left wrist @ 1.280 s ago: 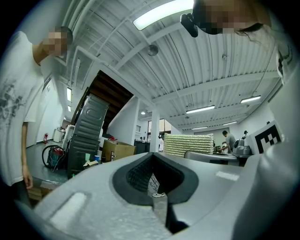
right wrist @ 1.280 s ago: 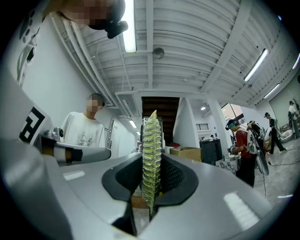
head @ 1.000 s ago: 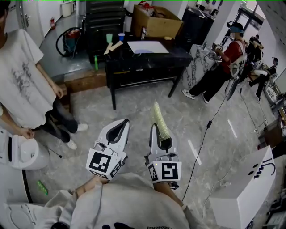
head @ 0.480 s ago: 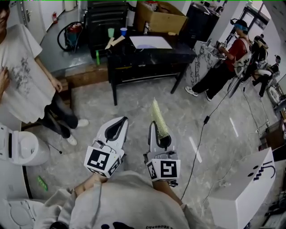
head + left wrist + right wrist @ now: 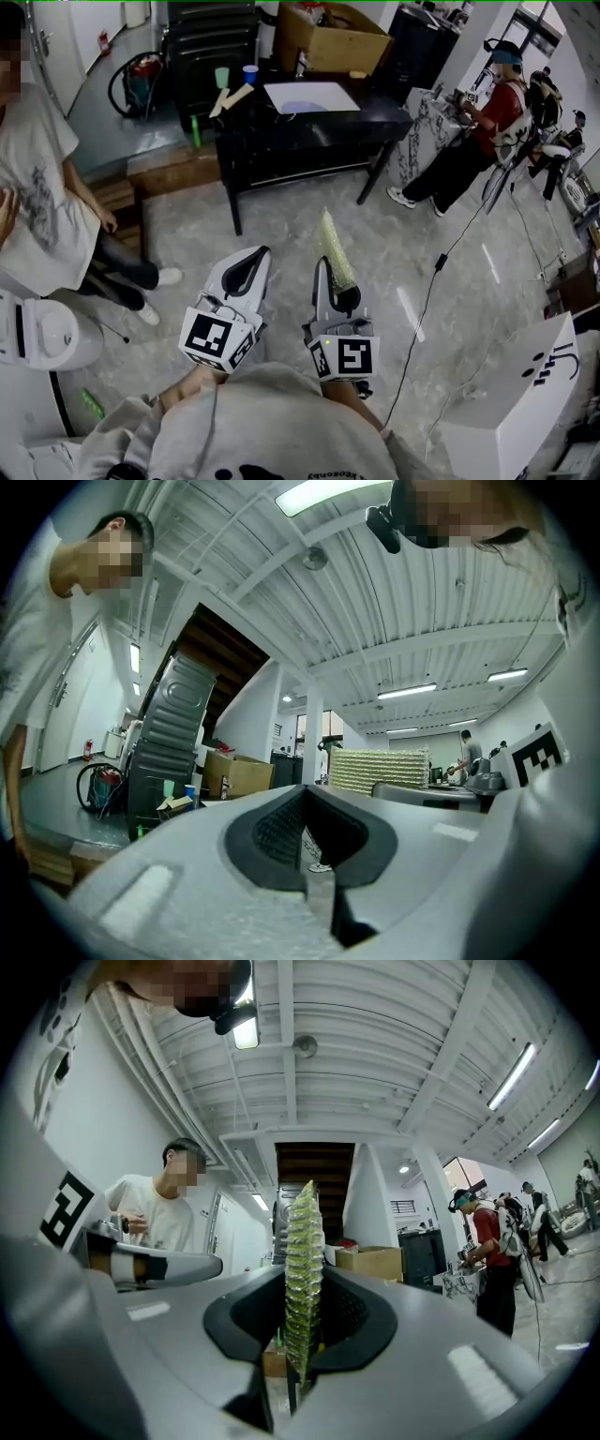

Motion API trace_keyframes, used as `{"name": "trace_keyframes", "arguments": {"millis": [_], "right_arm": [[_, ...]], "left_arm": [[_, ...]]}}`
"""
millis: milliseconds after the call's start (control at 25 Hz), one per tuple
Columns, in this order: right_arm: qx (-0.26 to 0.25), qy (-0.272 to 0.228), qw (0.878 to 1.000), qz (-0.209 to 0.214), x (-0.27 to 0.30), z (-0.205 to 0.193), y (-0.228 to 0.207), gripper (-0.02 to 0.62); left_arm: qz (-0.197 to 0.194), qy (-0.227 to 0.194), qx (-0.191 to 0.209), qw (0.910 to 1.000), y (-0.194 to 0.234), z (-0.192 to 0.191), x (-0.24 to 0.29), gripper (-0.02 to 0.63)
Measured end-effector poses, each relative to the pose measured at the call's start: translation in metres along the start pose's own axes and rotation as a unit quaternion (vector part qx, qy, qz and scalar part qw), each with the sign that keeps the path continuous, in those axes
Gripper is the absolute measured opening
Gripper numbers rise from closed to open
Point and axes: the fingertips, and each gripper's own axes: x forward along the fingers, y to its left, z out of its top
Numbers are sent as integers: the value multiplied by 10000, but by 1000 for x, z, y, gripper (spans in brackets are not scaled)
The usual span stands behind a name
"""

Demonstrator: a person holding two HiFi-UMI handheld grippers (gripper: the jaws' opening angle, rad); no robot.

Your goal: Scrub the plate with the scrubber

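Observation:
My right gripper (image 5: 323, 270) is shut on a yellow-green mesh scrubber (image 5: 333, 246), which stands on edge between the jaws (image 5: 304, 1269) and sticks out past them. My left gripper (image 5: 249, 258) is beside it, shut with nothing in it (image 5: 306, 829). From the left gripper view the scrubber (image 5: 379, 771) shows side-on to the right. Both grippers hang over the marble floor, well short of the black table (image 5: 281, 141). On that table lies a white flat sheet with a pale round shape (image 5: 310, 97), possibly the plate.
A cardboard box (image 5: 330, 39), a green cup (image 5: 221, 77) and a blue cup (image 5: 249, 73) sit on the table's far side. A person in a white shirt (image 5: 42, 202) stands at left, one in red (image 5: 489, 111) at right. A cable (image 5: 424, 286) crosses the floor; a white box (image 5: 511, 394) is near right.
Both grippers have moved together across the floor toward the black table, with the scrubber still clamped. The person at left now shows lower and further left in the head view.

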Motion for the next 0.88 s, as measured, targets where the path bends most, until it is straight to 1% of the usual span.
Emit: {"name": "trace_keyframes", "arguments": {"millis": [160,320,560,680,880], "right_arm": [[105,69,9999,-114,48,-12,-17,64],[107,57,9995,-303,96,-19,-33,64],[140,85,9980,-606,153,-36,-52,64],[116,61,9973,-722,175,-40,-58,64],[101,116,9969,-768,201,-53,-57,64]], "left_arm": [[-70,118,-3,9999,33,-4,44,6],[-211,130,40,9997,65,-2,89,6],[-553,189,7,9983,101,-11,144,6],[-697,181,7,9974,116,-12,165,6],[-767,225,-79,9968,139,-20,183,6]]}}
